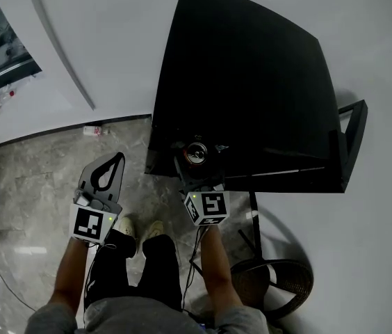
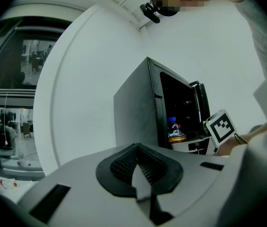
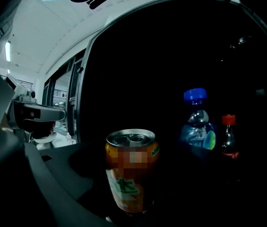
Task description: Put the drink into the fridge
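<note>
An orange drink can (image 3: 131,169) with a silver top stands upright between the jaws of my right gripper (image 3: 132,197), which is shut on it. Seen from the head view, the can (image 1: 196,153) sits at the front edge of the black fridge (image 1: 251,82), at its open mouth, with my right gripper (image 1: 199,164) just behind it. My left gripper (image 1: 111,163) hangs to the left over the floor, shut and holding nothing. The left gripper view shows that gripper (image 2: 138,174) aimed at the fridge (image 2: 133,108), with the can (image 2: 176,137) in the opening.
Inside the dark fridge stand a blue-capped water bottle (image 3: 197,124) and a red-capped dark bottle (image 3: 228,136), to the right of the can. The fridge door (image 1: 352,145) is swung open at the right. A round wicker stool (image 1: 279,280) stands below it. A small bottle (image 1: 93,131) lies by the wall.
</note>
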